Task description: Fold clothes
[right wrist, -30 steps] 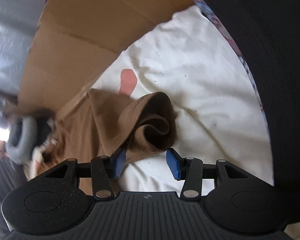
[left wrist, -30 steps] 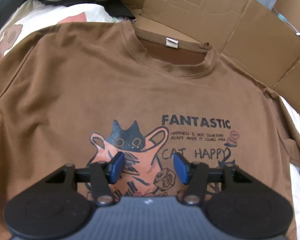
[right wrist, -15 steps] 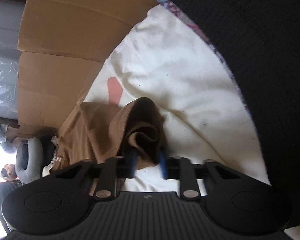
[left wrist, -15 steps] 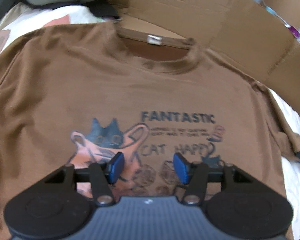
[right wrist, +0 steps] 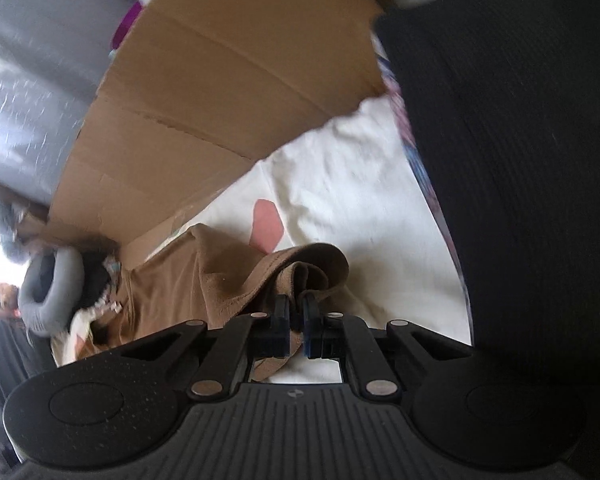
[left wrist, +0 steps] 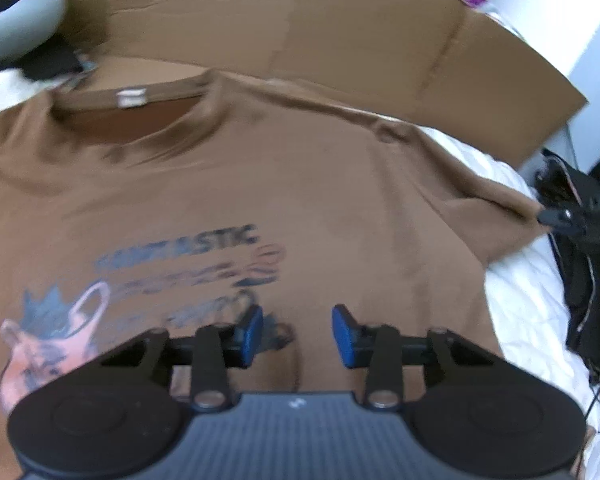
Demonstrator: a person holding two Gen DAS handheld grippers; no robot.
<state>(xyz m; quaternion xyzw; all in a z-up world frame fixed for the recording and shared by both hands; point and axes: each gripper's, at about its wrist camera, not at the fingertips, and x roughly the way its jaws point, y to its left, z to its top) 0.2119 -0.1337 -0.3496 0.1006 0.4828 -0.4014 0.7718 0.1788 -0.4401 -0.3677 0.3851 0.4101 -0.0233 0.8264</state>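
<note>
A brown T-shirt [left wrist: 284, 184] lies face up across the white bedding [left wrist: 532, 304], its collar [left wrist: 132, 100] against a flattened cardboard sheet [left wrist: 300, 20] at the far side and its printed chest nearest my left gripper [left wrist: 297, 334]; the shirt's long axis runs from that collar towards me, and its right sleeve [right wrist: 300, 276] stretches out sideways to where my right gripper [right wrist: 296, 320] has it; in the right wrist view the blue pads [right wrist: 310, 312] are pinched together on the bunched sleeve cuff, so I read that tool as firmly closed on fabric, with the bedding just beyond it and a dark ribbed mass filling the right of the frame; my left gripper hangs over the lower chest with its jaws partly apart, having just been closing, and nothing sits between them; the cloth lies below them, and I cannot tell whether the tips touch it; the fold, as I judge it, turns on the sleeve lying outboard of the body on the right, so the right hand is the nearer one to carry it inward across the print, while the left stands over the centre line where a crease would fall.
</note>
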